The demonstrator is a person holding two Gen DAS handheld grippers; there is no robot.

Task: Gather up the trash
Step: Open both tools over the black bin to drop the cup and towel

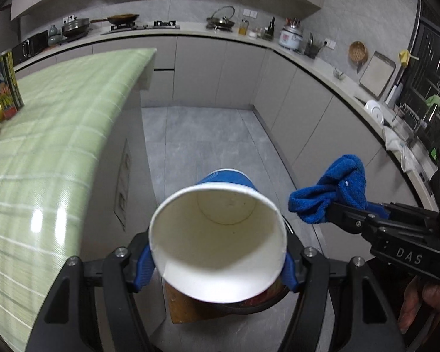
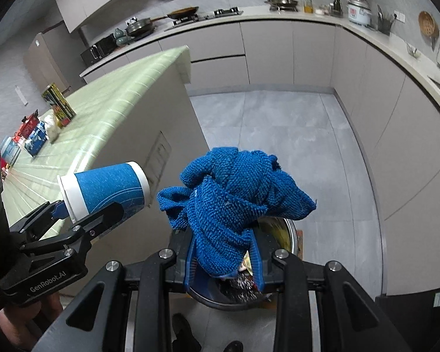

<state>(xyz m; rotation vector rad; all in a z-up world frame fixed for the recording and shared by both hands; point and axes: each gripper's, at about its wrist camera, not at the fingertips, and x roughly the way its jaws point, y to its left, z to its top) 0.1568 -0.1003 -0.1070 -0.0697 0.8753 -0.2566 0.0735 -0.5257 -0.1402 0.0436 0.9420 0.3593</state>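
Paper cup (image 1: pixel 217 234): light, crushable; left gripper (image 1: pixel 217 267) clamped half-open at its rim. Blue cloth (image 2: pixel 234 199), three o'clock: limp; right gripper (image 2: pixel 223 267) pinched nearly closed on it.

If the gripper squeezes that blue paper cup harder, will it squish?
Probably. The cup looks like thin paper, and its rim already seems slightly oval between the left hand-held gripper's pads. It is empty inside, so likely very light. Lying on a floor, it would likely roll.

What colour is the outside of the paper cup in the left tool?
Blue with thin pale lines and a white rim; right wrist view shows it best.
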